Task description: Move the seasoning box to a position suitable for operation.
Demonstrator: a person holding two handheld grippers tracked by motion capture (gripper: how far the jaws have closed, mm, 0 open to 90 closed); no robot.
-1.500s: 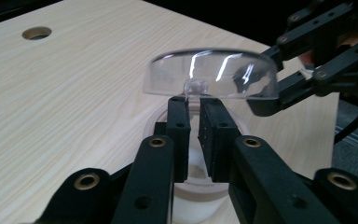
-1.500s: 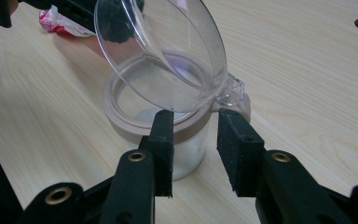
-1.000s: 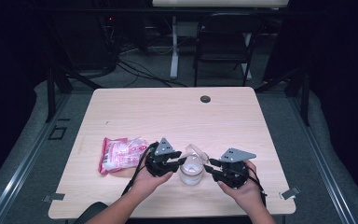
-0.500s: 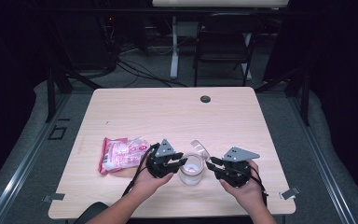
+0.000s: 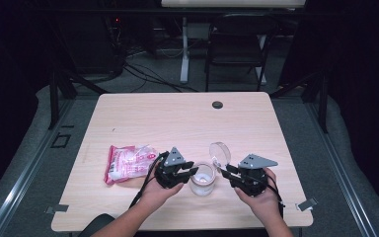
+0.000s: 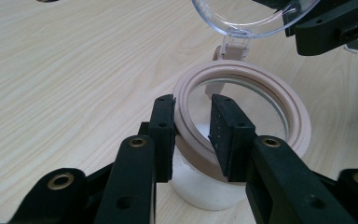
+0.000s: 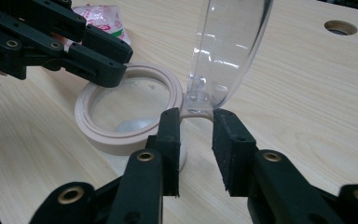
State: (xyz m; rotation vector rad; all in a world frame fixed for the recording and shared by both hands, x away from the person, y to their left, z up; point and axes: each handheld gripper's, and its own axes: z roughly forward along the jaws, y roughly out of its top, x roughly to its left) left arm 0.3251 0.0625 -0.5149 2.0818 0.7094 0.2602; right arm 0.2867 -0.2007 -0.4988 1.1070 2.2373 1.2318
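Observation:
A small clear jar (image 5: 202, 183) with a beige rim (image 6: 261, 79) stands near the table's front edge. My left gripper (image 5: 193, 168) (image 6: 191, 126) is shut on the rim's near side, one pad outside and one inside the mouth. The jar's clear hinged lid (image 5: 220, 152) (image 7: 228, 46) stands swung up, on edge. My right gripper (image 5: 224, 171) (image 7: 196, 126) grips the lid's lower edge by the beige hinge tab. Its jaws have just eased open slightly, with the lid's base still between the pads. The jar (image 7: 93, 135) looks empty apart from a pale bottom.
A pink and white packet (image 5: 128, 162) (image 7: 100, 16) lies flat left of the left hand. A round cable hole (image 5: 217, 104) sits near the table's far edge. A black chair (image 5: 237, 49) and cables stand on the floor beyond the table.
The clear lid has swung farther up and to the right, away from the jar's mouth. Both hands have stayed in place.

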